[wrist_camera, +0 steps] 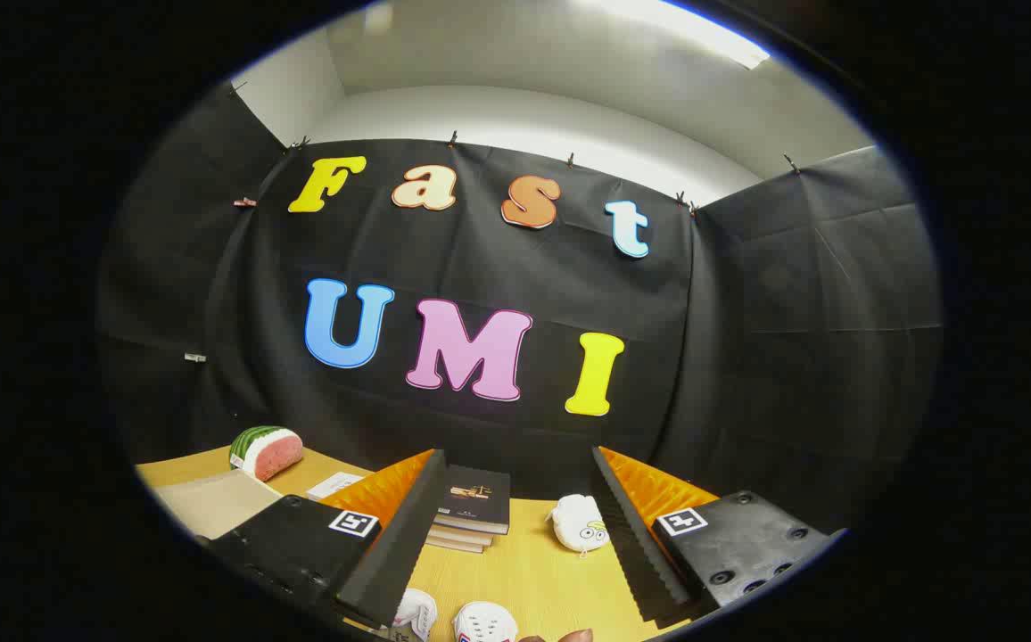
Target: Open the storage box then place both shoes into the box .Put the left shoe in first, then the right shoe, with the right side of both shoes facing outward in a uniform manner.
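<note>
1. Your gripper [515, 535] hangs above the wooden table [533, 571] with its two fingers spread wide, pinching nothing; bare tabletop lies in the gap between them.
2. Nearest you, at about 6 o'clock from the gap, sit the two white shoes: one [415, 613] pokes out from under the left finger [400, 544], the other [484, 621] lies just beside it toward 5 o'clock. Both are cut off low down, so you cannot tell which is left and which is right.
3. Something small and brownish [569, 636] shows just past the second shoe, at its 3 o'clock; too little of it is in sight to name it.
4. Ahead at 12 o'clock, close to the left finger's tip, a short stack of books [473, 510] rests with a dark cover on top.
5. At about 1 o'clock, just inside the right finger [636, 544], a small white plush toy [580, 523] lies on the table.
6. Out at 10 o'clock, beyond the left finger, a flat tan piece of cardboard [212, 501] lies on the table, with a white card [334, 484] near it; whether the tan piece belongs to the storage box you cannot tell, and nothing shows inside it.
7. Farthest, at 10 to 11 o'clock near the black cloth wall [480, 267], stands a watermelon slice toy [264, 448].
</note>
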A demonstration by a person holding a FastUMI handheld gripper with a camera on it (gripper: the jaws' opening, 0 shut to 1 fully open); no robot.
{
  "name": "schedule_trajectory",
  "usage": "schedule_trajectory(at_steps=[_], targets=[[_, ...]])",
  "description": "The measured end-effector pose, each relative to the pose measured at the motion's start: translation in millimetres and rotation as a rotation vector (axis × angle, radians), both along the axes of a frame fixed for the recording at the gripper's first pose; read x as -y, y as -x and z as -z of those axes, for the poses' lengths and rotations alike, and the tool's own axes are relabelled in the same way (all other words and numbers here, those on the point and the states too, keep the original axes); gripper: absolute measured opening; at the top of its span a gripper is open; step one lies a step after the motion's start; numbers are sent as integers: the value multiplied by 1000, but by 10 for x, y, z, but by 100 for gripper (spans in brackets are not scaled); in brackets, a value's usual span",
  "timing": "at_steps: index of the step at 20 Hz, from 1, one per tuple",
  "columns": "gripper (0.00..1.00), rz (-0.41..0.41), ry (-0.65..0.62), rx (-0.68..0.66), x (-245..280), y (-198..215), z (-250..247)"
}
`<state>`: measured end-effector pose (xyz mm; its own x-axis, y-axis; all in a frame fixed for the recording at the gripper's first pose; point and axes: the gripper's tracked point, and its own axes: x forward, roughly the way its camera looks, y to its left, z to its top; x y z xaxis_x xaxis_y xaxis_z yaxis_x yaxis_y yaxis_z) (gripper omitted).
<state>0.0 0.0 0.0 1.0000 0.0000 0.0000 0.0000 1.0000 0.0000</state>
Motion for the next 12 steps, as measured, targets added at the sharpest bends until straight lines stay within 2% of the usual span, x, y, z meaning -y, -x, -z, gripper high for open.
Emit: schedule_trajectory(at_steps=[12], targets=[[97,-16,24,-9,-77,-85,91]])
